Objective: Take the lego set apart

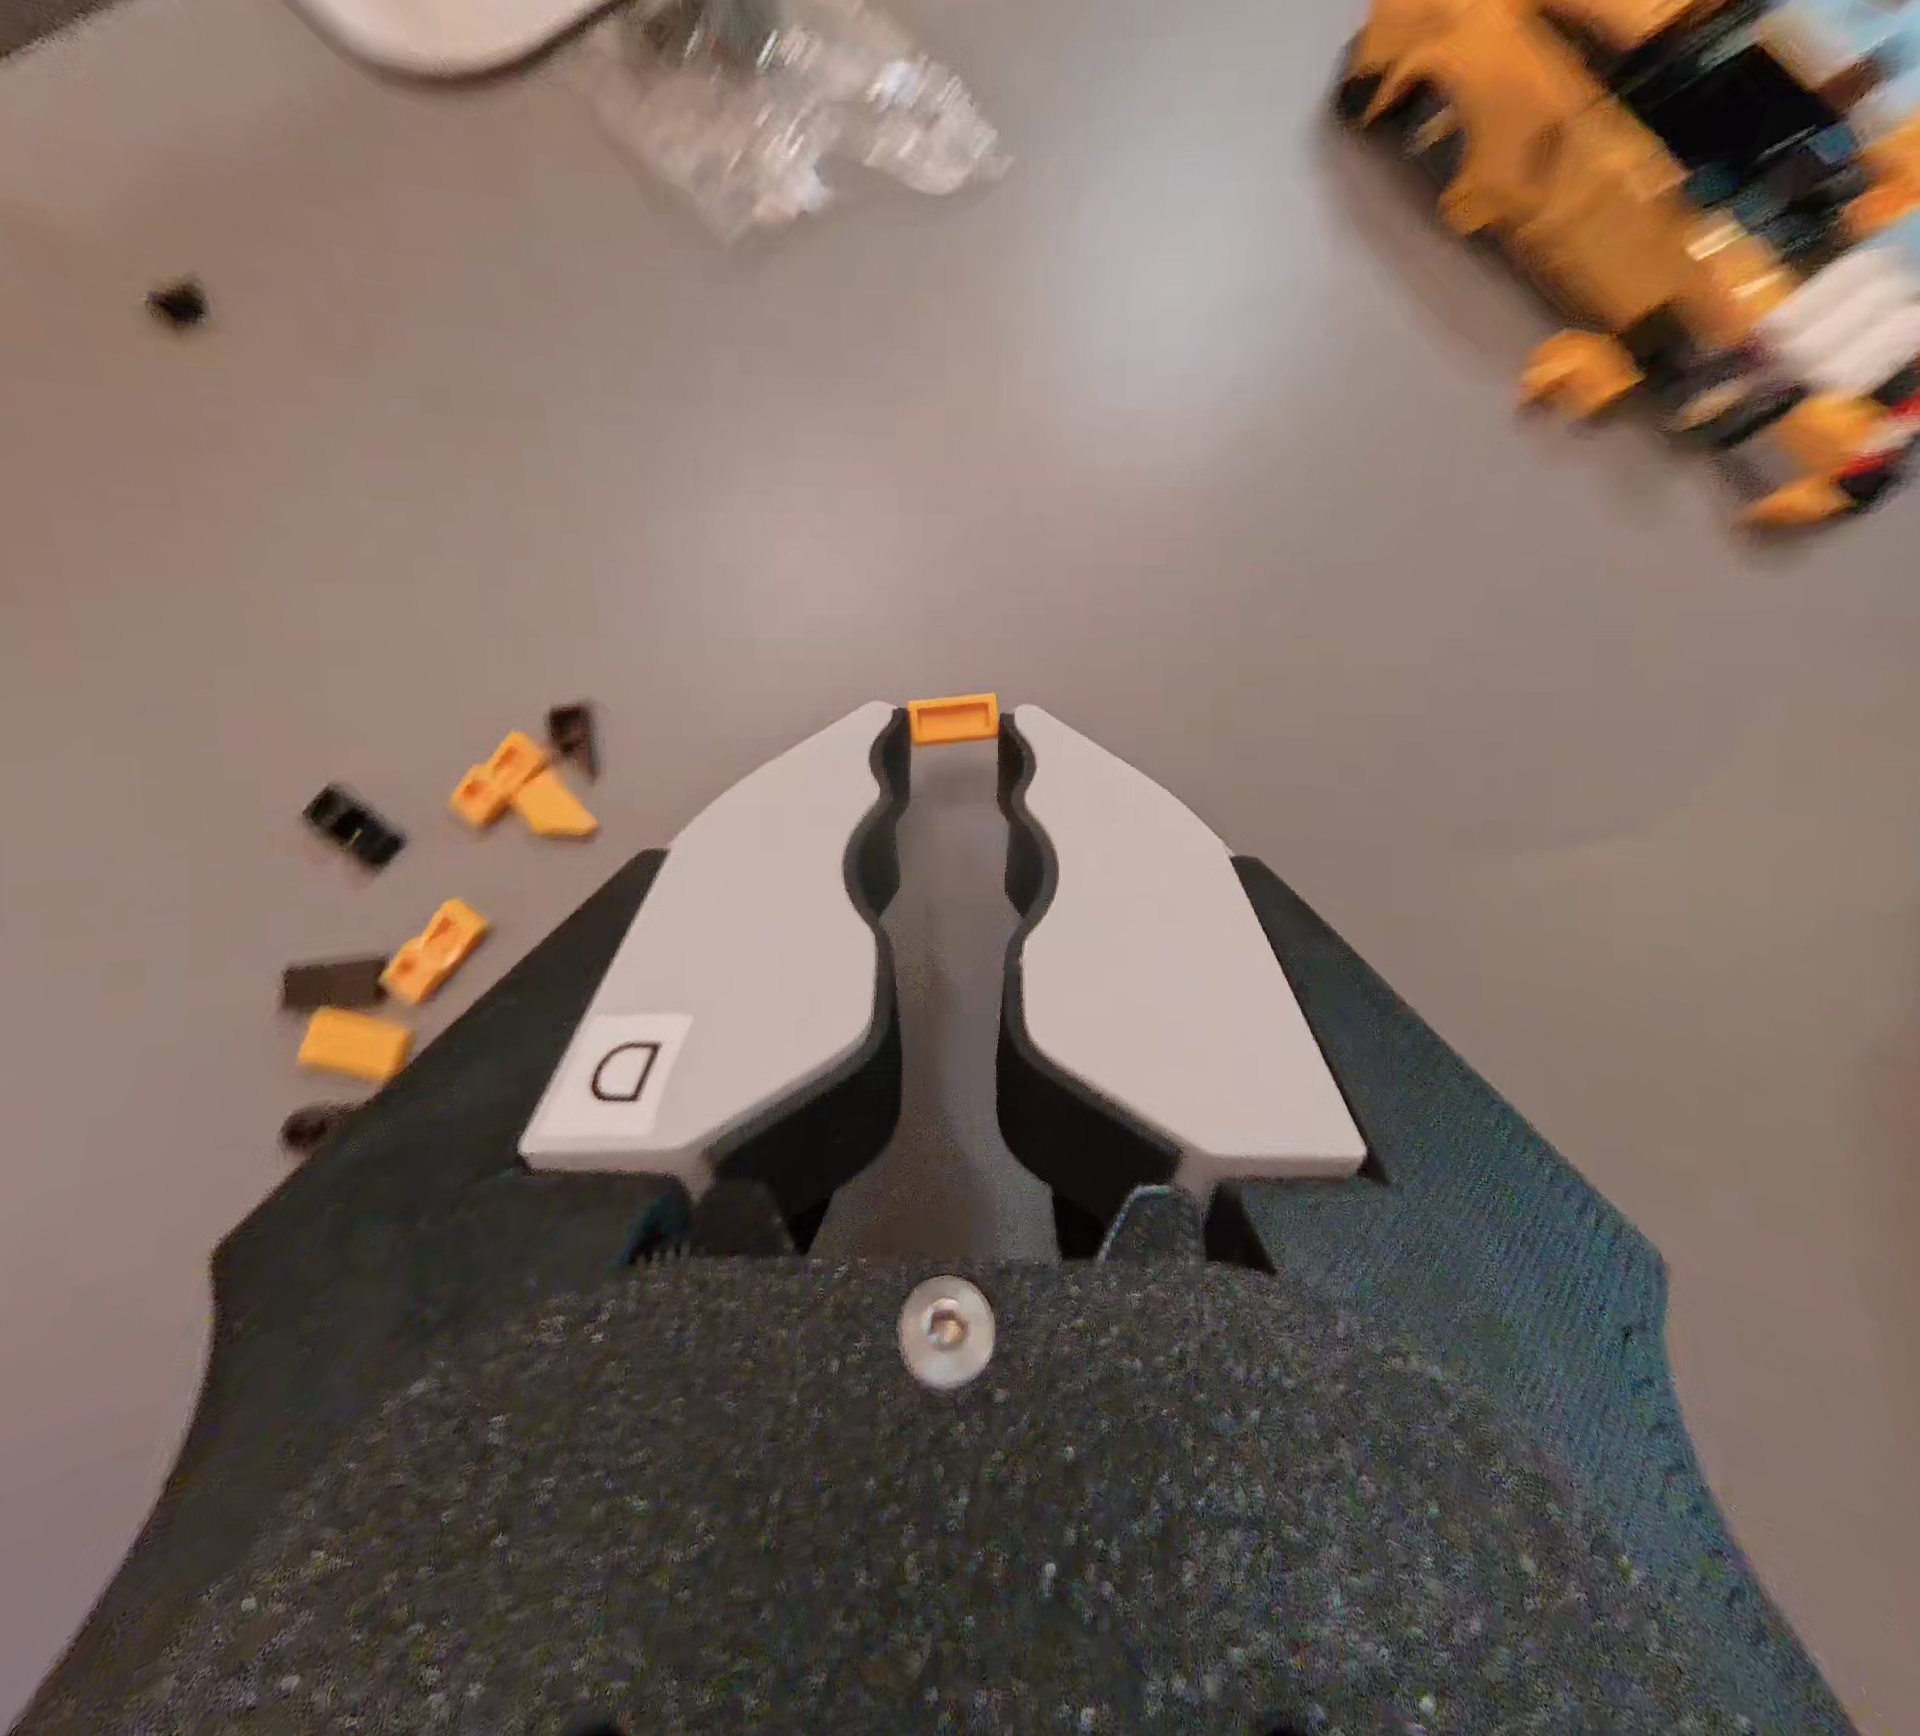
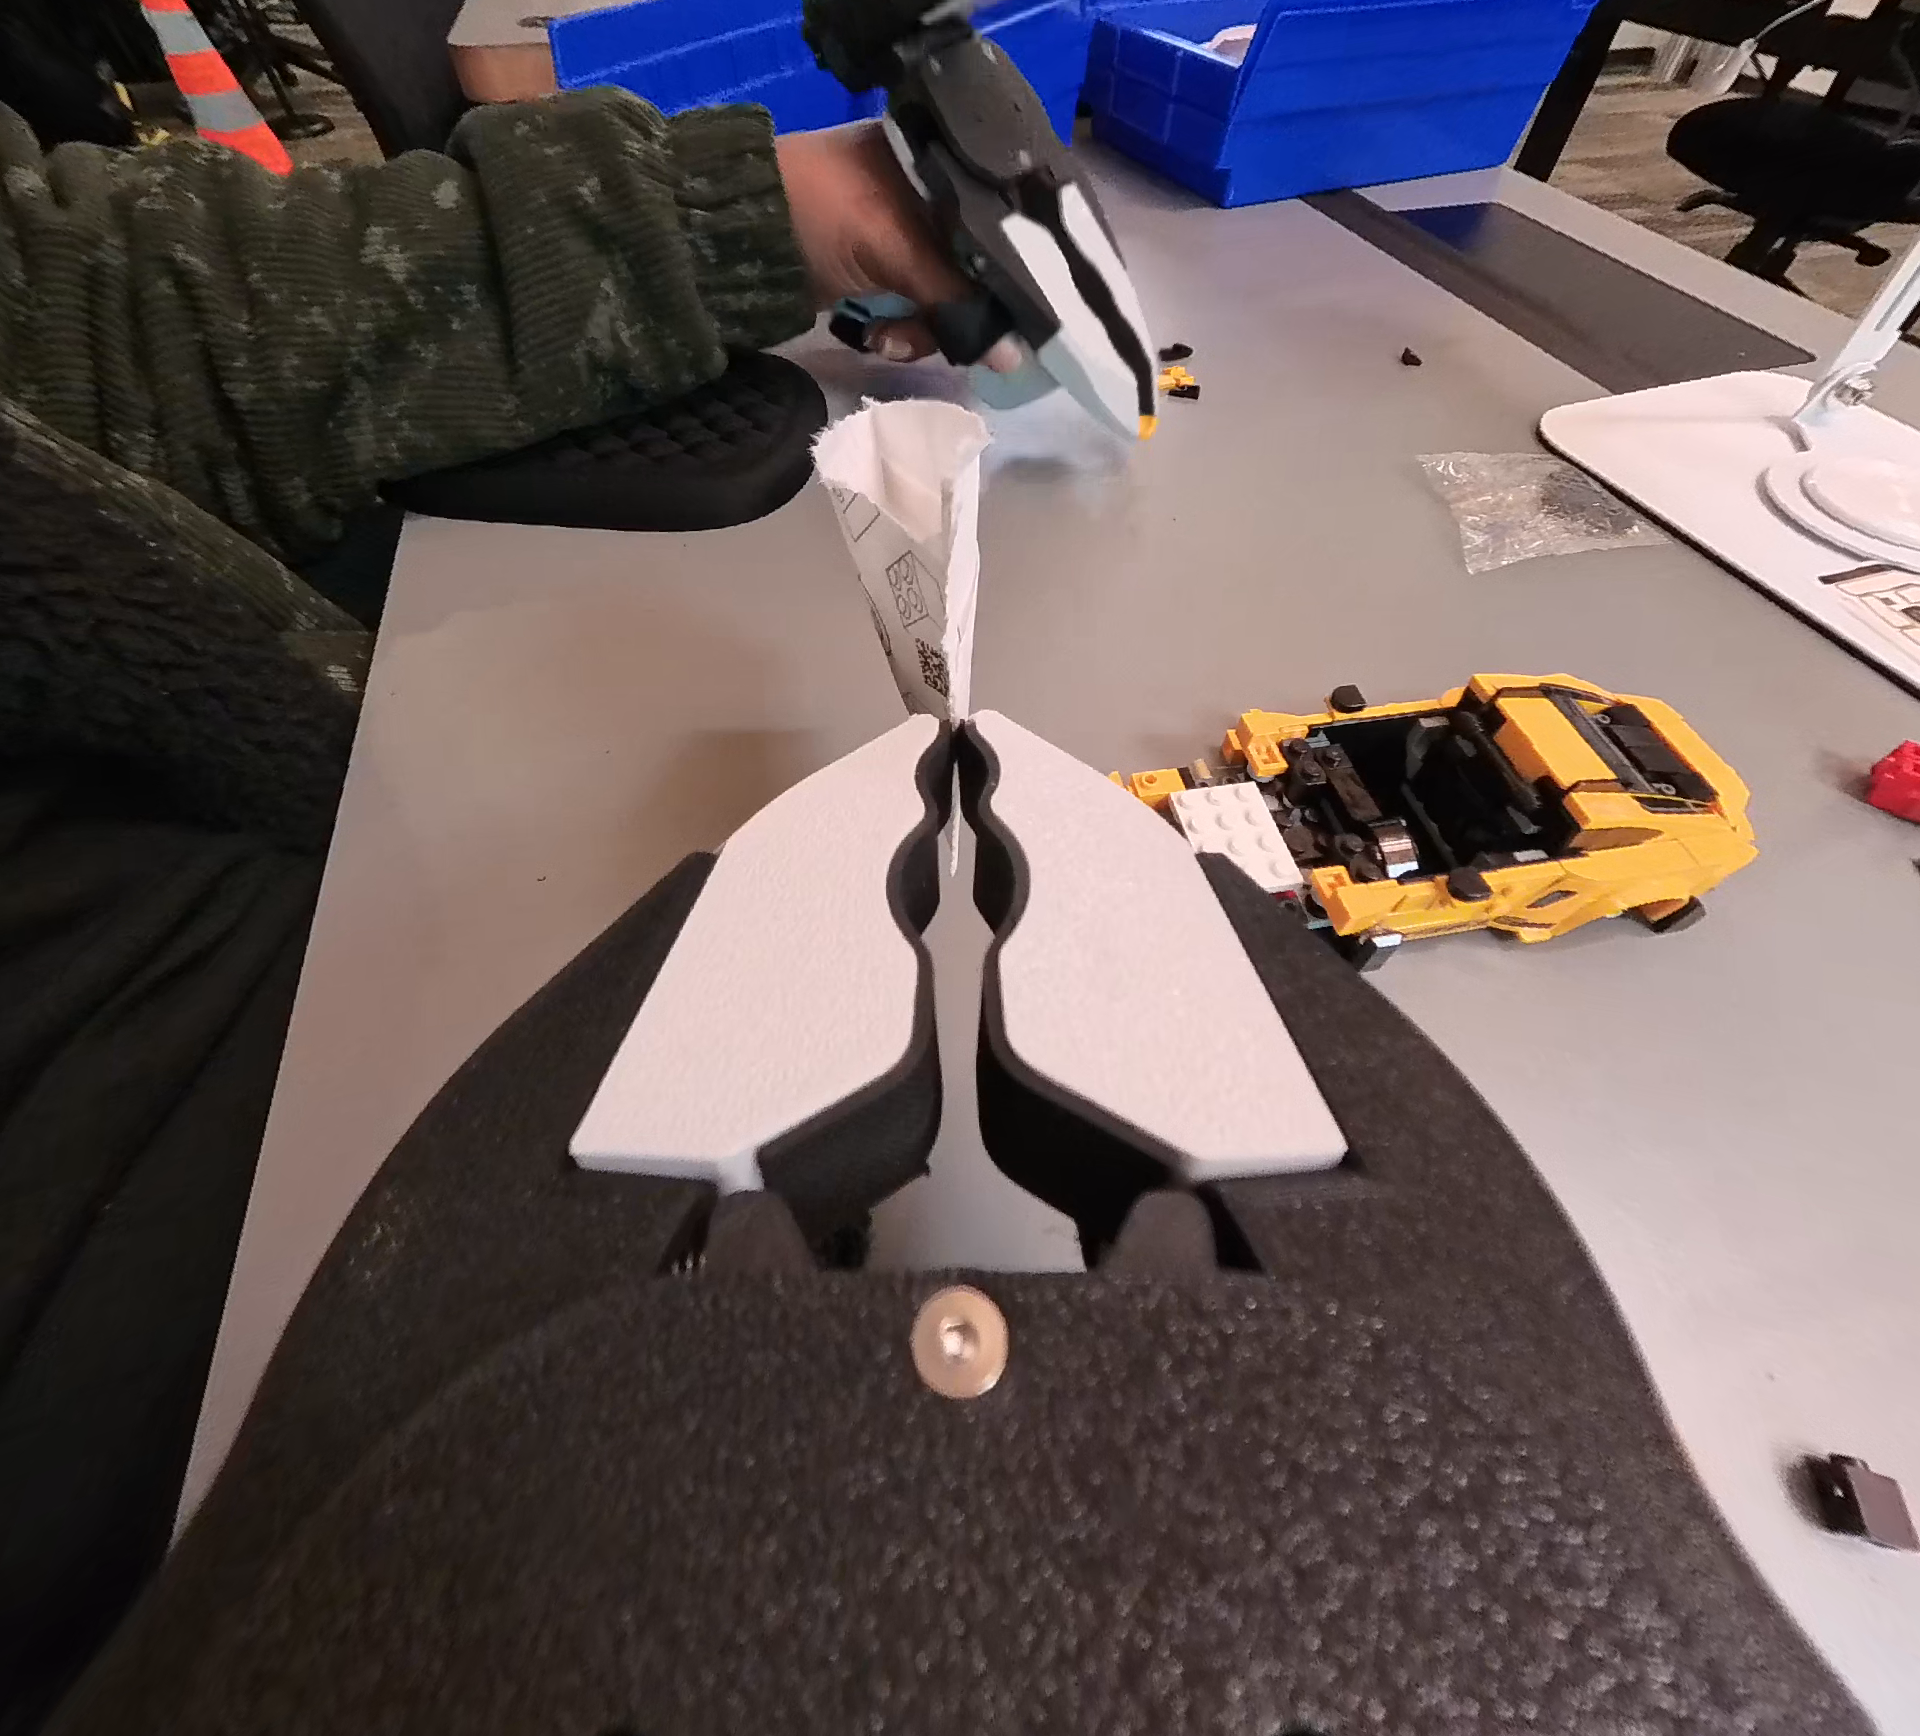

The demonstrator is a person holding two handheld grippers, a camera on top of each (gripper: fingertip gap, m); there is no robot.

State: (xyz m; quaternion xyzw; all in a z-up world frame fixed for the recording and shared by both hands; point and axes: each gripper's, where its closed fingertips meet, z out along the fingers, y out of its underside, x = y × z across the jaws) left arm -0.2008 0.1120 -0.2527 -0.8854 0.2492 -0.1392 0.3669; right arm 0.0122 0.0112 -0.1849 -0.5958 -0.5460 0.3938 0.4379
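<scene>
The left gripper (image 1: 953, 722) has its jaws clenched on a small orange brick (image 1: 952, 718), with the loose pieces (image 1: 457, 865) at nine o'clock. The right gripper (image 2: 958, 730) pinches a paper bag (image 2: 914, 543); the car (image 2: 1455, 803) lies lengthwise at three o'clock, nearer to this gripper.

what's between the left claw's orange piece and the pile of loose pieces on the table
Nothing visible. The left claw grips the small orange piece at its tips, and only bare grey table lies between it and the loose orange and black pieces to its left. The yellow car sits well off on the other side.
</scene>
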